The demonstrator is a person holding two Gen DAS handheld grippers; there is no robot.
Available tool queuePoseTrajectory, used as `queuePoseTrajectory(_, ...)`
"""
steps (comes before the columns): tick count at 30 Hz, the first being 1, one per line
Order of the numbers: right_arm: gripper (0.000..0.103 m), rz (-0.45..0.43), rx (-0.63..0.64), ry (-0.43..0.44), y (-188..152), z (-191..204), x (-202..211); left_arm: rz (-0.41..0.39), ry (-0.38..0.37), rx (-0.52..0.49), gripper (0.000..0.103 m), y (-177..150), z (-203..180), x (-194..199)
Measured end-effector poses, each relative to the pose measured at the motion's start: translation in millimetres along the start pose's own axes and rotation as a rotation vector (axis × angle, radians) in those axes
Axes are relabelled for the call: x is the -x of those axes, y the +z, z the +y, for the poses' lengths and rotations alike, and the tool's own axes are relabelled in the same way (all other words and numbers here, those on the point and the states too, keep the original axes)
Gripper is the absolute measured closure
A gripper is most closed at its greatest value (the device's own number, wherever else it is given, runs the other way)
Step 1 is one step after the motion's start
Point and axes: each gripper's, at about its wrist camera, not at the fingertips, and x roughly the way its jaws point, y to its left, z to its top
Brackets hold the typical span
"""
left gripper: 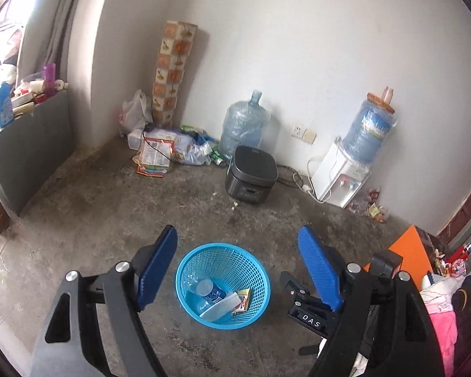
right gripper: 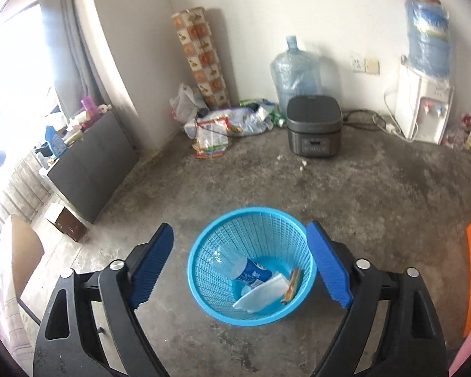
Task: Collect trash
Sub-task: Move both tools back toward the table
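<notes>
Trash, a clear plastic bottle (right gripper: pixel 251 271) and wrappers, lying inside round blue mesh plastic basket (right gripper: pixel 201 270) on concrete floor (right gripper: pixel 376 194). Hovering above for dropping: left gripper (left gripper: pixel 235 267) and right gripper (right gripper: pixel 240 262), both spread wide, grasping nothing.

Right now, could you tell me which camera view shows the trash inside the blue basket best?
The right wrist view: the blue basket sits larger, showing bottle, white sheet and wrapper. The left wrist view shows them smaller.

A glossy blue plastic mesh basket (right gripper: pixel 251 301) stands on rough, stained matt concrete floor (right gripper: pixel 361 194), holding a clear plastic bottle (right gripper: pixel 249 271).
</notes>
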Motion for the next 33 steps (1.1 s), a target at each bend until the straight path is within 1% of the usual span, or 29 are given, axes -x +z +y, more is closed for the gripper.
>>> queuePoseTrajectory(2, 0.009, -0.052, 0.042, 0.02, 5, 15, 26, -0.055, 0.026, 0.045, 0.025, -3, 3, 46)
queuePoseTrajectory(3, 0.008, -0.073, 0.063, 0.029, 6, 22, 39, -0.089, 0.04, 0.062, 0.025, -7, 5, 70)
queuePoseTrajectory(5, 0.008, -0.104, 0.102, 0.058, 7, 37, 63, -0.141, 0.079, 0.066, 0.025, -18, 6, 114)
queuePoseTrajectory(7, 0.008, -0.114, 0.142, 0.11, 4, 51, 85, -0.17, 0.126, 0.056, 0.025, -37, 7, 157)
queuePoseTrajectory(11, 0.008, -0.096, 0.205, 0.242, -7, 79, 126, -0.206, 0.205, 0.056, 0.025, -86, 12, 238)
queuePoseTrajectory(13, 0.008, -0.077, 0.224, 0.31, -15, 95, 142, -0.22, 0.248, 0.079, 0.025, -117, 18, 274)
queuePoseTrajectory(16, 0.008, -0.035, 0.259, 0.405, -28, 124, 159, -0.239, 0.335, 0.125, 0.025, -164, 29, 321)
queuePoseTrajectory(18, 0.008, -0.008, 0.293, 0.464, -37, 146, 167, -0.253, 0.386, 0.167, 0.025, -193, 39, 348)
queuePoseTrajectory(20, 0.008, 0.019, 0.335, 0.528, -45, 169, 174, -0.273, 0.452, 0.205, 0.025, -219, 48, 373)
queuePoseTrajectory(22, 0.011, 0.044, 0.379, 0.589, -55, 193, 180, -0.29, 0.498, 0.26, 0.025, -241, 58, 395)
queuePoseTrajectory(24, 0.014, 0.064, 0.437, 0.638, -63, 219, 183, -0.328, 0.534, 0.298, 0.025, -258, 67, 417)
queuePoseTrajectory(26, 0.017, 0.087, 0.491, 0.686, -70, 243, 183, -0.361, 0.568, 0.332, 0.025, -267, 79, 433)
queuePoseTrajectory(28, 0.022, 0.112, 0.544, 0.728, -77, 266, 182, -0.396, 0.601, 0.37, 0.025, -277, 92, 451)
queuePoseTrajectory(30, 0.025, 0.141, 0.592, 0.773, -87, 290, 182, -0.42, 0.616, 0.406, 0.026, -285, 109, 467)
queuePoseTrajectory(32, 0.028, 0.165, 0.634, 0.823, -103, 313, 189, -0.424, 0.635, 0.431, 0.03, -283, 127, 475)
queuePoseTrajectory(33, 0.03, 0.177, 0.652, 0.848, -111, 324, 192, -0.422, 0.64, 0.443, 0.034, -282, 138, 478)
